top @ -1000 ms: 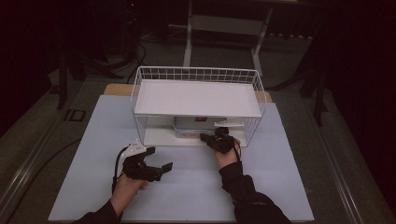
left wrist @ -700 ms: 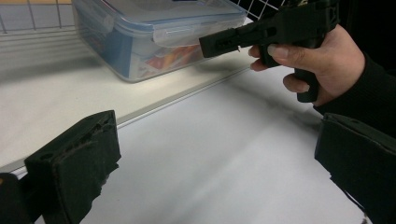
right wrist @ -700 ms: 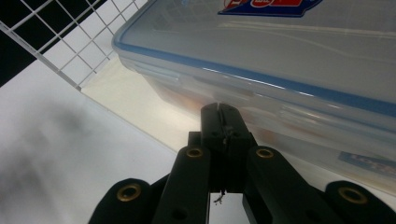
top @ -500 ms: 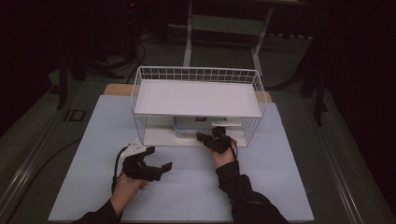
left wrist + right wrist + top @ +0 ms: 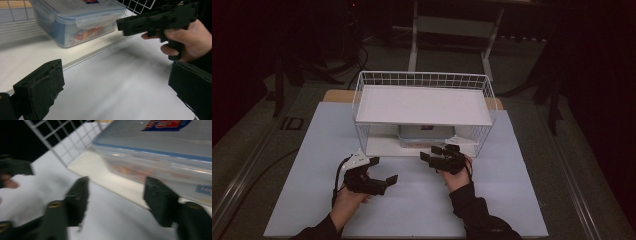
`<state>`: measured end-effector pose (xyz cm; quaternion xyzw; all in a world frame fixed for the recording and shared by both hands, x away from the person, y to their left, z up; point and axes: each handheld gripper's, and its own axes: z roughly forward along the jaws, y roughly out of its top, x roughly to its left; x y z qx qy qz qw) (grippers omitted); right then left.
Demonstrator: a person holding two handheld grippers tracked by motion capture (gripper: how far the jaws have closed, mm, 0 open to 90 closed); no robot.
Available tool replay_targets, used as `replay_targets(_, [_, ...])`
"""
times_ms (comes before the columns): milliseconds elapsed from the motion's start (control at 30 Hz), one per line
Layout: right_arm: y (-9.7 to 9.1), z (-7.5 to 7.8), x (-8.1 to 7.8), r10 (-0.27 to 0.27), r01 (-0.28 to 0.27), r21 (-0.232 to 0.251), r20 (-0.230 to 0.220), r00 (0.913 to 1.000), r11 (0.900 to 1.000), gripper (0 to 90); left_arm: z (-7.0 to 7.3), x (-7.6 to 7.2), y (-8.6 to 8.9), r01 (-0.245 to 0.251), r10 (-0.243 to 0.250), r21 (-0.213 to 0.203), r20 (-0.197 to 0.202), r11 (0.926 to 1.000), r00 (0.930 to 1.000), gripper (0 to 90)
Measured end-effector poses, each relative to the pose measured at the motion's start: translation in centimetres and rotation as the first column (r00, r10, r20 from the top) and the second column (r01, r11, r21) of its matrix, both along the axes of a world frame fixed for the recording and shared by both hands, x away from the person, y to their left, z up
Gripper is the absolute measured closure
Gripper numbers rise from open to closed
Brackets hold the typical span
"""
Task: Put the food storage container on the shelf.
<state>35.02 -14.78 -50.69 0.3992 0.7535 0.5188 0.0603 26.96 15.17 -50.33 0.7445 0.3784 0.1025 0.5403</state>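
At frame centre, the right hand-held gripper [image 5: 438, 153], jaws released and empty, sat nearer than the released left hand-held gripper [image 5: 383, 171] to the lidded container [image 5: 424, 135] lying crosswise just above it.

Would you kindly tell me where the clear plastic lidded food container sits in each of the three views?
High view: clear plastic lidded food container at centre, on the white wire rack lower shelf.
Left gripper view: upper left.
Right gripper view: upper right, beyond the open claw.
Shared landmark: the rack's wire grid.
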Motion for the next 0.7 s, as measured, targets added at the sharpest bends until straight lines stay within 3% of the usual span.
replay_targets(67, [-0.2,0.1,-0.4,0.009,-0.009,0.002,0.007,0.9999,1.0,27.2,0.0,0.0,-0.1,0.006,-0.006,0.003,0.004,1.0,1.0,0.2])
replay_targets(133, [-0.9,0.4,-1.2,0.033,-0.034,0.037,0.014,0.9994,0.9987,21.3,0.1,-0.1,-0.1,0.013,-0.013,0.002,0.005,0.9999,0.9999,0.2])
replay_targets(700, [-4.7,1.2,-6.3,0.053,-0.053,-0.006,0.082,0.9952,0.9986,16.1,0.4,-1.1,-0.3,0.064,-0.064,0.006,0.019,0.998,0.9978,0.2])
